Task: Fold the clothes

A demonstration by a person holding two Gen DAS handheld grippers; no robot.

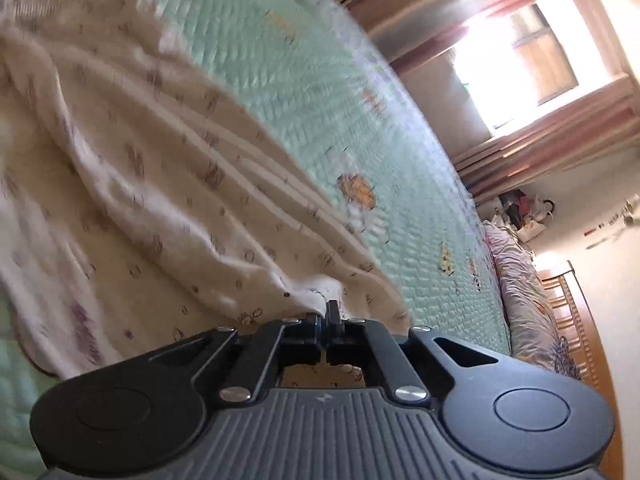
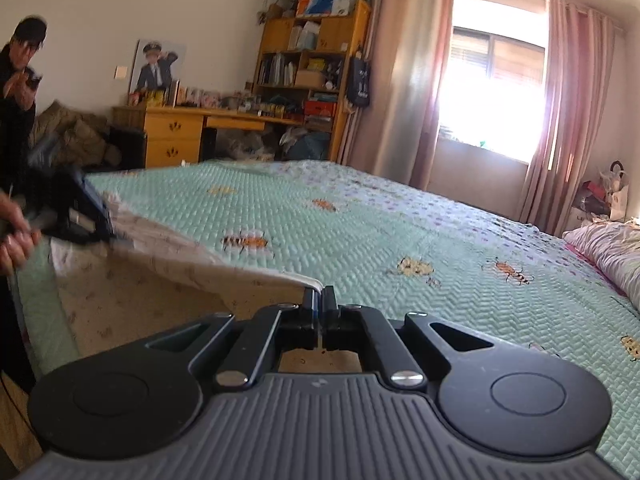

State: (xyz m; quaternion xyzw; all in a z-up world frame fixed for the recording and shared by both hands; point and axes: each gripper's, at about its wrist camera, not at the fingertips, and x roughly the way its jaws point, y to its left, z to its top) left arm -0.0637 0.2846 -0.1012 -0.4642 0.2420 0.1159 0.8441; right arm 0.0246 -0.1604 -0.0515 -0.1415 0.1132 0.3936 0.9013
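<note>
A cream garment with small brown prints lies partly lifted over the green quilted bed. My left gripper is shut on one edge of it, and folds run away from the fingers. In the right wrist view my right gripper is shut on another edge of the same garment, which stretches taut to the left. There the left gripper shows as a blurred black shape held by a hand. The cloth below hangs down onto the bed.
The green bed cover with insect prints spreads to the right. A pink pillow lies at its right end. A wooden desk and shelves stand behind, with a curtained window. A person stands at far left.
</note>
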